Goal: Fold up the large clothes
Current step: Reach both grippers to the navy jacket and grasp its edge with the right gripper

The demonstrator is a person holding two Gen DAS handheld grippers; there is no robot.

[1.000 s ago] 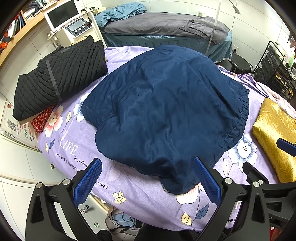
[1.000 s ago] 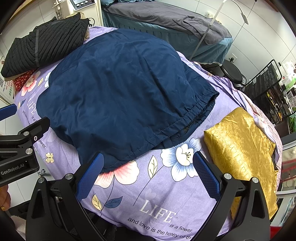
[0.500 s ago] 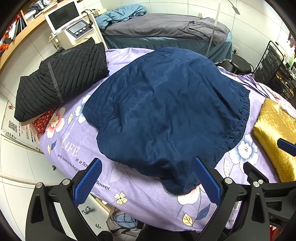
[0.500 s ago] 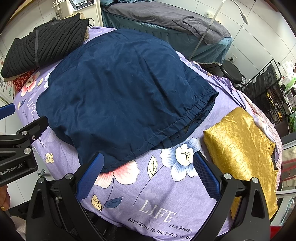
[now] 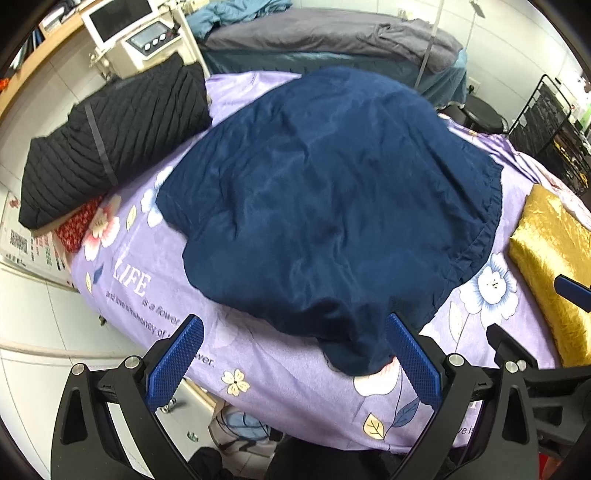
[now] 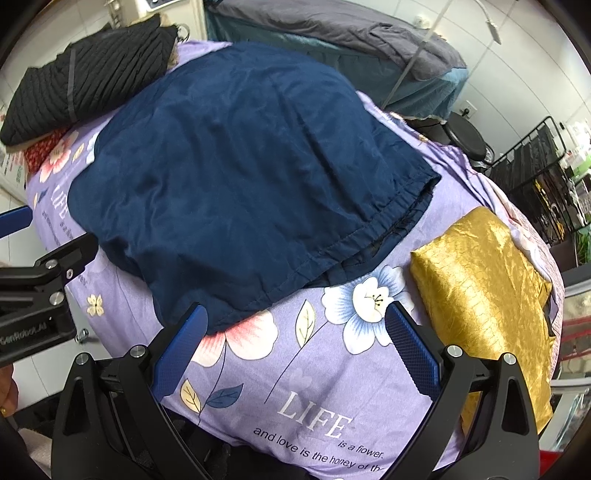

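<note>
A navy blue garment (image 5: 325,206) lies spread over the middle of a bed covered with a lilac floral sheet (image 5: 280,373), printed with flowers and the word "LIFE". The garment's gathered, stitched hem (image 6: 373,221) runs along its right edge, and a second layer of the same cloth shows just beneath it. A rounded lobe of the fabric reaches toward the near edge of the bed.

The left gripper (image 5: 293,356) hovers at the near edge with its blue-padded fingers (image 5: 175,360) spread wide, holding nothing; the near lobe of the garment sits just in front of its right finger. The right gripper (image 6: 295,347) is further right at the same near edge, its fingers (image 6: 413,349) likewise spread wide and empty; its left finger is close to the near corner of the garment, though contact cannot be judged.

A folded gold, crinkled cloth (image 6: 484,295) rests on the sheet to the right of the garment, apart from it. At the far left, a black quilted jacket (image 5: 110,136) lies folded, with a red patterned piece (image 5: 79,225) tucked beneath it. Beyond the bed stand a second bed with grey covers (image 5: 325,33), a white machine with a screen (image 5: 125,33) and a black wire rack (image 5: 550,122) on the far right.
</note>
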